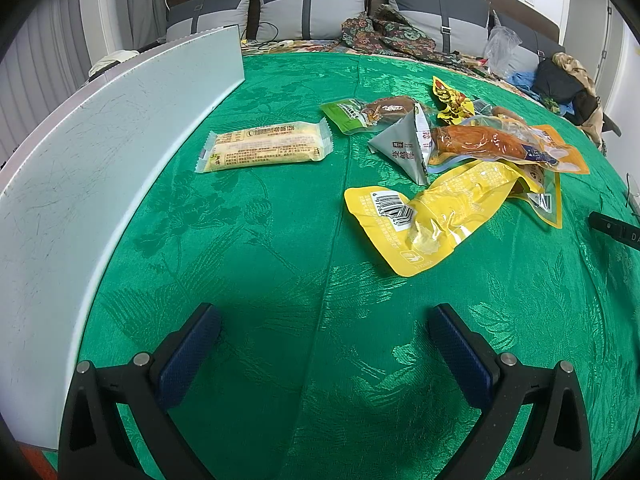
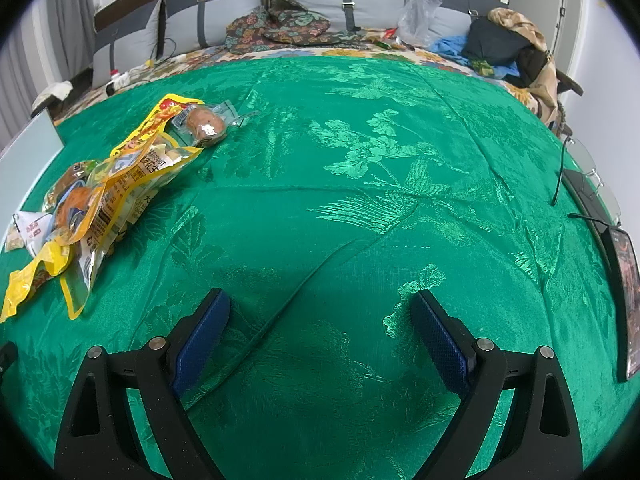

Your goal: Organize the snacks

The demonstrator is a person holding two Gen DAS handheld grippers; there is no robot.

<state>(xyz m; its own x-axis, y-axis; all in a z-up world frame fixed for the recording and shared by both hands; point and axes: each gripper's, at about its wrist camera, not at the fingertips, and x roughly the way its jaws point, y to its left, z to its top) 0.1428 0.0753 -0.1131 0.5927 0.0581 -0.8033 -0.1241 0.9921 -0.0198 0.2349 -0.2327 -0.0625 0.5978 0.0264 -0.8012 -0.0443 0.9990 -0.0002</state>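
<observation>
On the green-clothed tabletop [image 1: 280,240], both my left gripper [image 1: 324,344] and right gripper [image 2: 320,328] hang released and empty, and the yellow pouch [image 1: 432,216] looks light, crinkly and slippery, best pinched at its flat sealed edge.

A long pale-yellow wrapped cake bar [image 1: 266,147] lies flat and alone on the green cloth, well apart from the heap. The heap holds a crumpled yellow pouch [image 1: 424,216] nearest, barcode up, touching a grey triangular packet [image 1: 404,146]. Behind sit a green-ended brown snack pack [image 1: 366,114], a clear pack of orange-brown meat [image 1: 488,144] and a small yellow-red packet [image 1: 450,100].
</observation>
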